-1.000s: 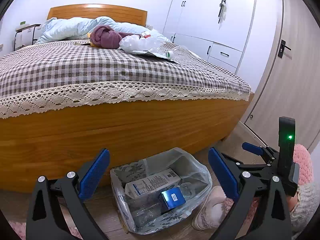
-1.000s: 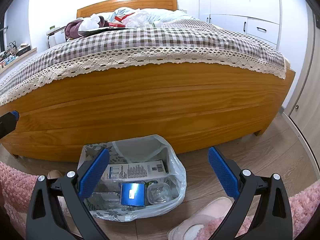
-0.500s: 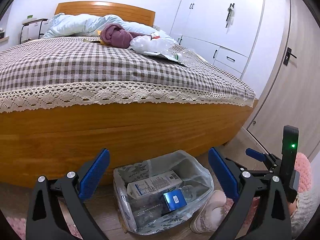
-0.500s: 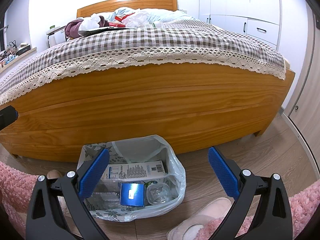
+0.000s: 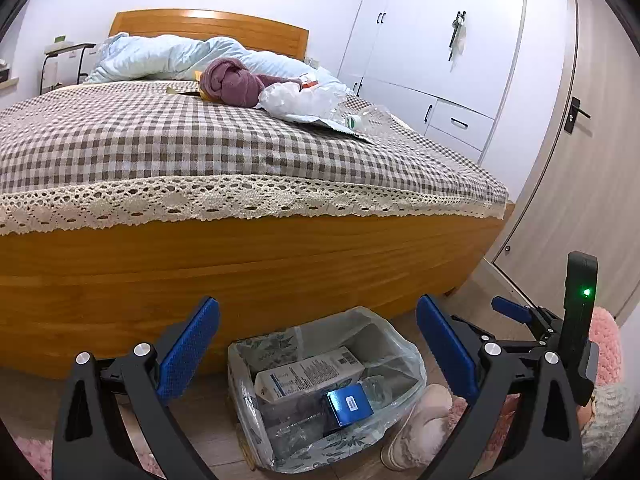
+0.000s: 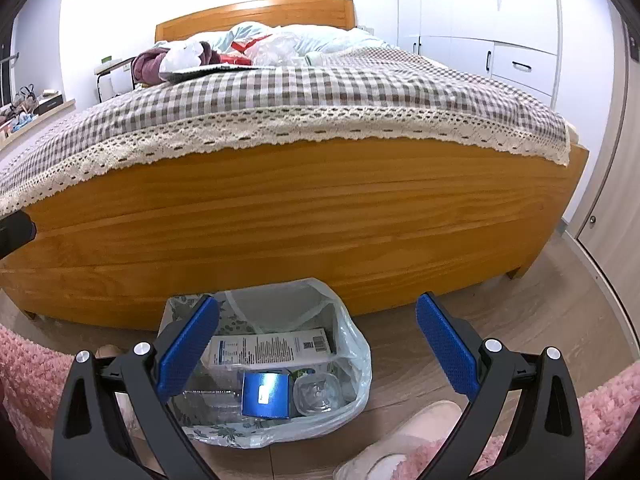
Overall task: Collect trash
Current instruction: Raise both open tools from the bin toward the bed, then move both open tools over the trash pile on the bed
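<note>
- Bedspread [image 5: 208, 140]: brown-and-white check, cream lace edge.
- Bed frame [image 6: 304, 216]: orange wood.
- Small box [image 6: 265, 394]: blue.
- Towel [image 5: 234, 86]: purple.
- Wardrobe [image 5: 440, 40]: white.

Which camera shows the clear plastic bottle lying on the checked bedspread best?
The left wrist view: the clear plastic bottle lies side-on, its white and green cap visible. In the right wrist view, it's a faint, foreshortened shape behind other litter.

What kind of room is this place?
Most likely a home bedroom: a wooden bed with a checked cover, a white wardrobe beside it, and a lined bin on the floor.
</note>
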Demonstrator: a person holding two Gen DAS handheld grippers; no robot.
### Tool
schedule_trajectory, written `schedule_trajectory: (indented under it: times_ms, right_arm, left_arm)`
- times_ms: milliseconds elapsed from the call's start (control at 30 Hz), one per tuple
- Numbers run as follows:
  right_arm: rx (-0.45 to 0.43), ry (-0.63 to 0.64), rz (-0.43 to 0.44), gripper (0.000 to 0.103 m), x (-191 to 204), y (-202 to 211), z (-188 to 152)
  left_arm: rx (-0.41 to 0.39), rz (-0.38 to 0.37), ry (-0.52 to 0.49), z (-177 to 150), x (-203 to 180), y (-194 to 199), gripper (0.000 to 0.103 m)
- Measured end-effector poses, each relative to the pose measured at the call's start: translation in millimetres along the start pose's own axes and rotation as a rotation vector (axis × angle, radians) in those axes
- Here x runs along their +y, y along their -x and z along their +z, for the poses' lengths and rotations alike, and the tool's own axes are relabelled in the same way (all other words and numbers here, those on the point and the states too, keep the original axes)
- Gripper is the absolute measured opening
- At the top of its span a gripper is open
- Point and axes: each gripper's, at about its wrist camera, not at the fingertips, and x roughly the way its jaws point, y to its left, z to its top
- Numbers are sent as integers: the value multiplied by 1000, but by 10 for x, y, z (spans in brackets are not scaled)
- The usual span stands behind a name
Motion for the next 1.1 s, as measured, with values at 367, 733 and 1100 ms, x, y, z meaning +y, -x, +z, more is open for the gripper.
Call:
schedule_trajectory:
  times_ms: [367, 733, 1100]
  right_arm:
    - [-157, -59, 1, 95, -99, 255, 449]
    - [-347, -29, 35, 95, -179, 441, 1181]
    - [-460, 22, 67, 95, -275, 348, 1815]
  left_arm:
    - [-66, 18, -3, 280, -57, 204, 95]
    - [-174, -29, 9, 983, -142, 317, 95]
    - [-238, -2, -2, 1513, -122, 165, 95]
